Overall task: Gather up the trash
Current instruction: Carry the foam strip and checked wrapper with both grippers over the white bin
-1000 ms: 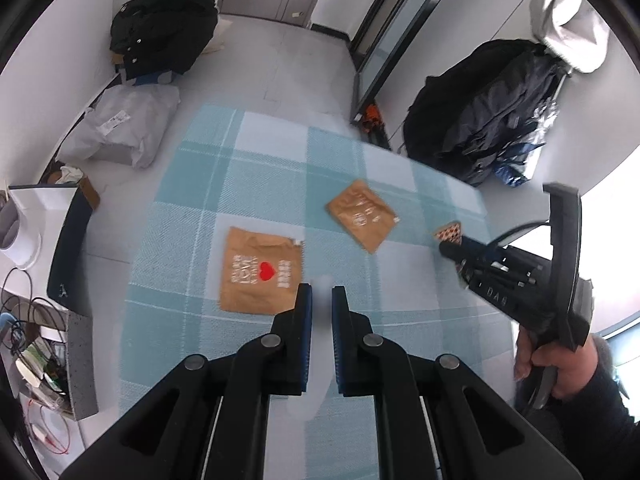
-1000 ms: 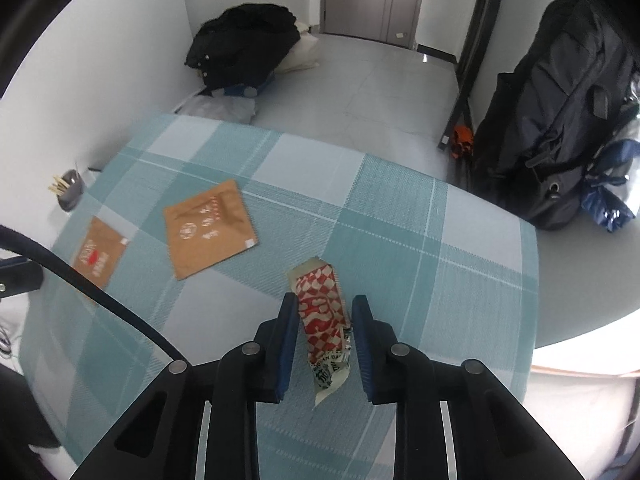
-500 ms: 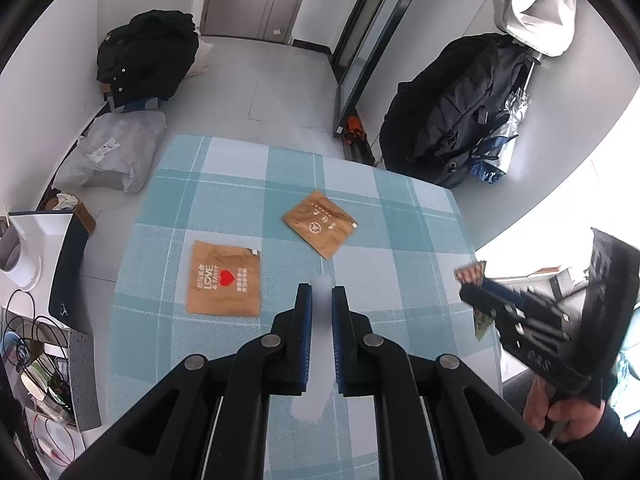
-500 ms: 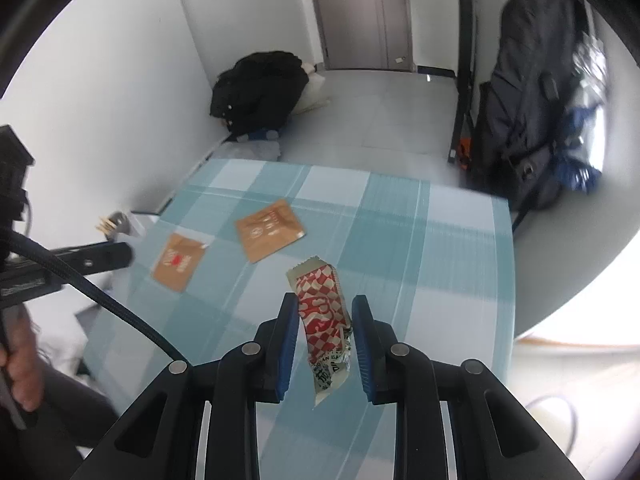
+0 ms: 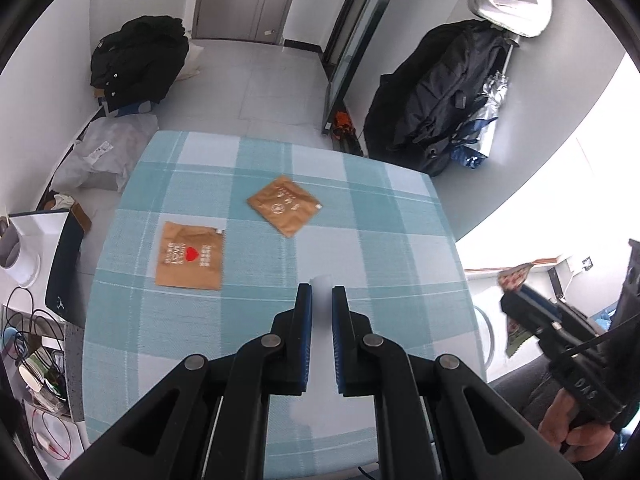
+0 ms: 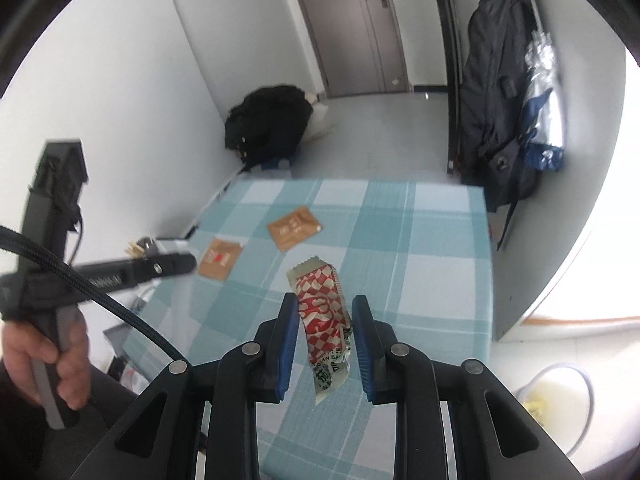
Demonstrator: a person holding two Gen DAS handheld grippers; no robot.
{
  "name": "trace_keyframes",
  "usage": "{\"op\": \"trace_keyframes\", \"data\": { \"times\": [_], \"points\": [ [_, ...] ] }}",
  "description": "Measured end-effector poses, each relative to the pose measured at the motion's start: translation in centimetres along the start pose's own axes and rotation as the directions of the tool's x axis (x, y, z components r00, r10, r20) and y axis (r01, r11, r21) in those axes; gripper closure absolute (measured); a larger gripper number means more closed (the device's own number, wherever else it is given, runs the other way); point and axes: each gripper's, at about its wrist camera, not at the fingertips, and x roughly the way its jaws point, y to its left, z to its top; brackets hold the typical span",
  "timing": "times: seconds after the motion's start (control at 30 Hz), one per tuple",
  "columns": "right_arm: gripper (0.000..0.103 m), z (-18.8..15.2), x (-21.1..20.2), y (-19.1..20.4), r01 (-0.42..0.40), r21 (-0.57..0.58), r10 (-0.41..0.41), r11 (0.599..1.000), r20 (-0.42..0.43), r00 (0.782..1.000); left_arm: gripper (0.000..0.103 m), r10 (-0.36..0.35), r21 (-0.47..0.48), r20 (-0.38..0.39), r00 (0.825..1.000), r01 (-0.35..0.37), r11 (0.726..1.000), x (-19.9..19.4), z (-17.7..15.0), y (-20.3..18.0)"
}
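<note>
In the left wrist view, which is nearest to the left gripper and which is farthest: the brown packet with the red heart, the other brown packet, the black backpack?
From the left gripper:
1. Heart packet, ahead, left on the table.
2. Other brown packet, farther ahead near the table's middle.
3. Black backpack, off the table, against the right wall.

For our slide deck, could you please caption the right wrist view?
Right gripper holds a red checked wrapper above the plaid table, two brown packets left.

white walls | grey floor | checked table | grey door
</note>
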Motion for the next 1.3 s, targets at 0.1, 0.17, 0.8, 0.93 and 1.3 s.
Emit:
{"op": "trace_keyframes", "data": {
  "times": [0.1, 0.17, 0.8, 0.93, 1.3],
  "points": [
    [0.077, 0.5, -1.9, -0.5, 0.003, 0.008, -0.004, 1.0, 0.043, 0.999, 0.098, -0.008, 0.01, -0.005, 1.0, 0.008, 1.0, 0.0, 0.5, -1.4],
    [0.077, 0.9, -3.0, -0.9, 0.009, 0.014, -0.01, 1.0, 0.067, 0.998, 0.098, -0.012, 0.023, 0.011, 1.0, 0.011, 1.0, -0.5, 1.0, -2.5],
    [0.077, 4.6, -16.3, -8.4, 0.084, 0.115, -0.114, 0.99, 0.29, 0.95, 0.098, -0.122, 0.174, 0.111, 0.986, 0.101, 0.979, -3.4, 6.1, -15.1],
    [0.077, 4.2, -18.3, -11.5, 0.121, 0.164, -0.167, 0.979, 0.307, 0.937, 0.098, -0.154, 0.22, 0.089, 0.984, 0.132, 0.967, -1.9, 6.6, -18.5],
    [0.077, -1.0, -20.2, -22.3, 0.212, 0.358, -0.308, 0.909, 0.238, 0.921, 0.098, -0.221, 0.309, -0.043, 0.974, 0.223, 0.924, 5.7, 5.8, -26.4]
  ]
}}
